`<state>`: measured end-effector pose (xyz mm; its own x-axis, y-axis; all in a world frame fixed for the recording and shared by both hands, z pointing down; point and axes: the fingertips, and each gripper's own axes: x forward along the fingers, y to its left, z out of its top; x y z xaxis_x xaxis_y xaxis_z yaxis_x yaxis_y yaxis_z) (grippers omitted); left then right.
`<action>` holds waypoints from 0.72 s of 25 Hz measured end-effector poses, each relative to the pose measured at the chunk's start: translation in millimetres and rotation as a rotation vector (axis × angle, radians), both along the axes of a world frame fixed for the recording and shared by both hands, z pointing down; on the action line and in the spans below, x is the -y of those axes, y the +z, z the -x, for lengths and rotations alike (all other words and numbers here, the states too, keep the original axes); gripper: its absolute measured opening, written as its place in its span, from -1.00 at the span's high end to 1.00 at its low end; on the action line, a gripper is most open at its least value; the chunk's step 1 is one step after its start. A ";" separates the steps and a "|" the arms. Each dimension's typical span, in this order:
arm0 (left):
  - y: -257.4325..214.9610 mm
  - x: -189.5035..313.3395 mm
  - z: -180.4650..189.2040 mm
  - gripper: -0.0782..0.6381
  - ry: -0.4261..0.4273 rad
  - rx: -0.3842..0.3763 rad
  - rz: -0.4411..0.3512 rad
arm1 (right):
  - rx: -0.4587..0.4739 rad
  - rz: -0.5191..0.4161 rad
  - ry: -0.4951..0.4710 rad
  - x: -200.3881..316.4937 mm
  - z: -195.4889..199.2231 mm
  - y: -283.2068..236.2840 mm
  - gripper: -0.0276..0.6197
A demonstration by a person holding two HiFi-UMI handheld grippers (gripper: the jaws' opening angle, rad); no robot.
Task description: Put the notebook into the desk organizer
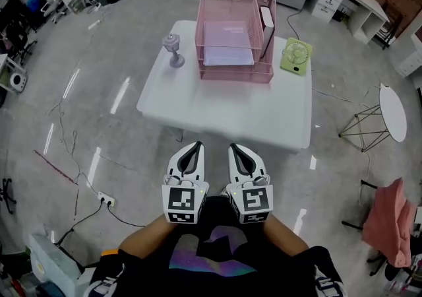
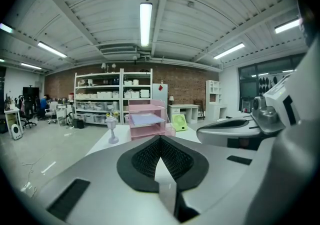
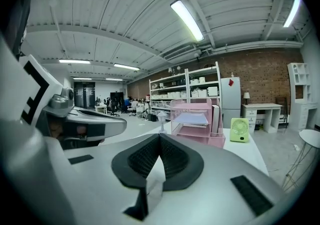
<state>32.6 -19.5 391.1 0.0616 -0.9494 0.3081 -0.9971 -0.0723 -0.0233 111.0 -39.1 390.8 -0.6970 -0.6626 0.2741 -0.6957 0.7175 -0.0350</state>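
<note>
A pink desk organizer (image 1: 235,72) stands at the far side of the white table (image 1: 224,114). A pale lavender notebook (image 1: 227,43) lies flat on its upper tray, and a white book-like thing (image 1: 266,17) stands upright in the slot at its right end. The organizer (image 2: 146,119) (image 3: 192,121) shows far ahead in both gripper views. My left gripper (image 1: 195,147) (image 2: 160,141) and right gripper (image 1: 235,149) (image 3: 159,139) are side by side close to my body, short of the table's near edge. Both are shut with nothing between the pads.
A green fan (image 1: 296,57) sits right of the organizer and a small grey lamp (image 1: 173,49) left of it. On the floor are a power strip (image 1: 105,198) with cables at the left, and a round white side table (image 1: 393,112) and a pink cloth (image 1: 389,220) at the right.
</note>
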 end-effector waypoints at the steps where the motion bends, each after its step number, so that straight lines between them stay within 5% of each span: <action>1: -1.2 -0.8 2.5 0.76 0.000 -0.002 -0.004 | -0.003 -0.003 0.002 -1.1 1.7 -1.1 0.86; 18: -3.5 -0.4 28.8 0.76 0.076 -0.017 -0.026 | -0.037 -0.017 0.060 -8.7 32.2 -1.6 0.87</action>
<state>3.7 -19.1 387.5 0.1391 -0.9494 0.2817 -0.9890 -0.1477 -0.0093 78.8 -30.5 389.2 -0.6456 -0.7076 0.2872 -0.7379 0.6749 0.0040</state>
